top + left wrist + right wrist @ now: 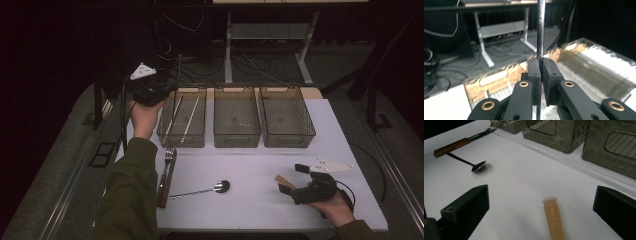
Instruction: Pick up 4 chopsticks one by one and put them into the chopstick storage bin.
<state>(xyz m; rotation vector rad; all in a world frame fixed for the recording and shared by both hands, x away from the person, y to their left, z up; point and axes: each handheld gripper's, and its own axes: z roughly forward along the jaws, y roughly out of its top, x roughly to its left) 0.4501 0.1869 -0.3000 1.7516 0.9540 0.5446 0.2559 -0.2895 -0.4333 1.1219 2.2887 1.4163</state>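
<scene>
Sorting half done: your left gripper (540,65) clamps a metal rod (540,27), probably cutlery, over the left bin (181,131); fork (169,156), spoon (221,186) remain; right gripper (541,212) gapes around a tube (553,220).

a spoon (210,189) and a wooden-handled fork (168,172) lie on the white table (250,200), near two empty bins (236,117).

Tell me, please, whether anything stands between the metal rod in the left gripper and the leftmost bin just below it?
Nothing visible does. The left gripper is shut on the metal rod over the near-left corner of the leftmost bin. The bin is open-topped, with two thin metal sticks lying inside and room beside them.
</scene>
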